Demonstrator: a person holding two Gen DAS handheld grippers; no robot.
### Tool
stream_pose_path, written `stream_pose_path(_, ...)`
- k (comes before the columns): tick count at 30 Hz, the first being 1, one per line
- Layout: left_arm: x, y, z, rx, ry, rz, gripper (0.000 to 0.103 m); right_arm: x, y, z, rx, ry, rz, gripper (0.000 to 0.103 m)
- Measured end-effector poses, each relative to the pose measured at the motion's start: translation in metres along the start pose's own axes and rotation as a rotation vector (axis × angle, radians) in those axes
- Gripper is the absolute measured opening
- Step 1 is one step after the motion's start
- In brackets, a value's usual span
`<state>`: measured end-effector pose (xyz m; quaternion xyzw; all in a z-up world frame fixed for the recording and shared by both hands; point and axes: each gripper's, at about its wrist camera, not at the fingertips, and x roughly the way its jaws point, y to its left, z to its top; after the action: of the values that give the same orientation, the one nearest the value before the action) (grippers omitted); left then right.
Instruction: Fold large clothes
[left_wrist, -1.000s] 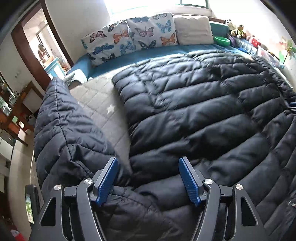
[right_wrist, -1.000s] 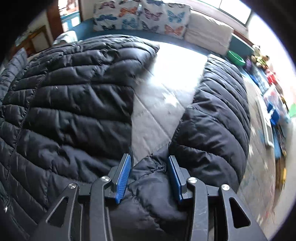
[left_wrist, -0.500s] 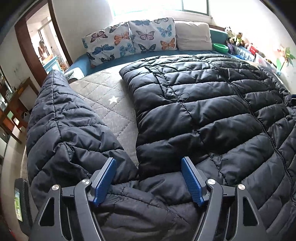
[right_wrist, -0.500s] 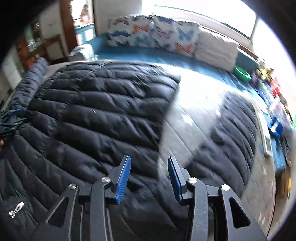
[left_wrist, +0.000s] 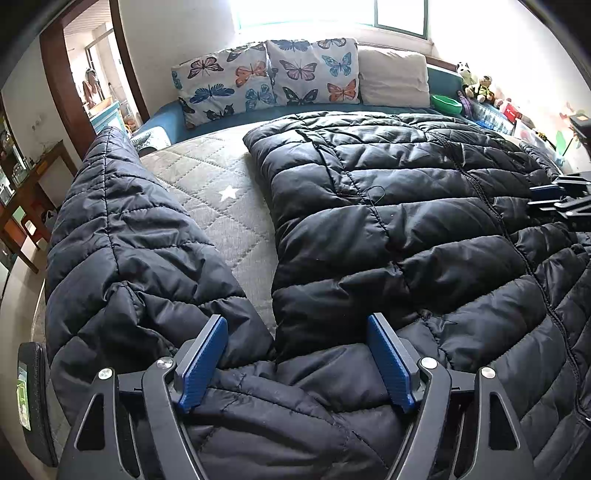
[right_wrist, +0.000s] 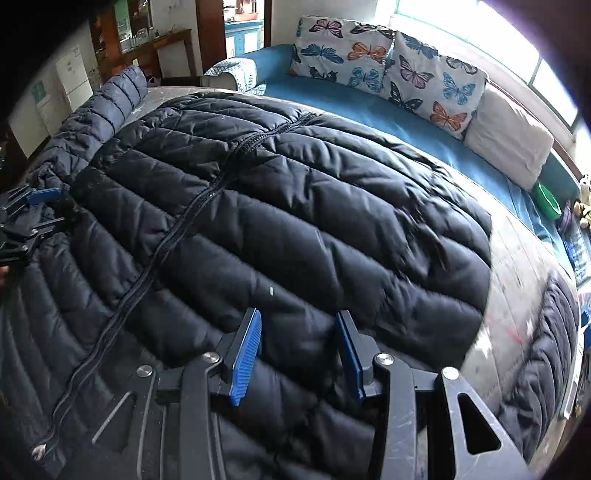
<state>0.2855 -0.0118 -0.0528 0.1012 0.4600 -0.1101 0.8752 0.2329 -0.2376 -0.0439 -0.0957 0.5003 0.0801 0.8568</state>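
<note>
Item: black quilted puffer jacket (left_wrist: 388, 229) spread on grey star-stitched mattress (left_wrist: 221, 206); butterfly pillows (left_wrist: 266, 77) behind.
My left tool (left_wrist: 297, 363) is opening over a jacket fold; my right tool (right_wrist: 299, 354) is half-open, gripping nothing.

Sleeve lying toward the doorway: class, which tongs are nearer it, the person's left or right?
Left. The left tongs, jaws opening with jacket fabric between them, sit at that sleeve's base; the right tongs hover across the zipper, over the jacket's other half.

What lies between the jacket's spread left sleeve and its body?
A bare strip of grey quilted mattress, star-printed, separates the sleeve from the jacket body, seen in the left wrist view.
</note>
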Motion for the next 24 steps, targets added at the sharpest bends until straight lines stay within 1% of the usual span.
stream_pose_path(2,0.001,0.000,0.000,0.000,-0.002,-0.002,0.083,0.006,-0.005,0.005,0.003,-0.007,-0.014,0.046)
stream_pose_path(3,0.002,0.000,-0.001,0.002,-0.003,-0.003,0.083,0.006,-0.006,0.005,0.007,-0.011,-0.037,0.046)
stream_pose_path(4,0.002,0.000,-0.001,0.001,-0.004,-0.004,0.083,0.005,-0.011,0.007,0.020,-0.025,-0.087,0.046)
stream_pose_path(5,0.002,0.000,-0.001,0.000,-0.003,-0.004,0.083,0.001,-0.013,0.005,0.032,-0.036,-0.103,0.046)
stream_pose_path(7,0.002,0.001,-0.001,0.000,0.000,-0.004,0.083,-0.012,-0.029,0.001,0.106,-0.060,-0.146,0.046)
stream_pose_path(9,0.000,-0.001,0.001,0.002,0.006,0.006,0.083,-0.026,-0.041,-0.004,0.142,-0.081,-0.117,0.046)
stream_pose_path(12,-0.011,-0.012,0.006,0.047,-0.004,0.059,0.083,-0.054,-0.065,-0.024,0.218,-0.102,-0.143,0.046)
stream_pose_path(13,-0.016,-0.016,0.007,0.059,-0.011,0.071,0.083,-0.068,-0.079,-0.037,0.253,-0.112,-0.152,0.046)
stream_pose_path(15,-0.029,-0.024,0.008,0.076,-0.031,0.074,0.083,-0.083,-0.099,-0.055,0.310,-0.126,-0.181,0.047)
stream_pose_path(18,-0.052,-0.034,0.009,0.066,-0.046,0.038,0.083,-0.096,-0.129,-0.076,0.399,-0.129,-0.228,0.051)
stream_pose_path(20,-0.062,-0.039,0.008,0.052,-0.045,0.003,0.083,-0.102,-0.156,-0.094,0.483,-0.135,-0.233,0.052)
stream_pose_path(21,-0.067,-0.044,0.007,0.046,-0.038,-0.028,0.083,-0.104,-0.168,-0.103,0.522,-0.140,-0.229,0.052)
stream_pose_path(22,-0.071,-0.048,0.006,0.045,-0.034,-0.046,0.083,-0.104,-0.185,-0.115,0.577,-0.142,-0.212,0.053)
stream_pose_path(24,-0.078,-0.061,0.003,0.049,-0.034,-0.088,0.083,-0.099,-0.204,-0.124,0.638,-0.138,-0.214,0.053)
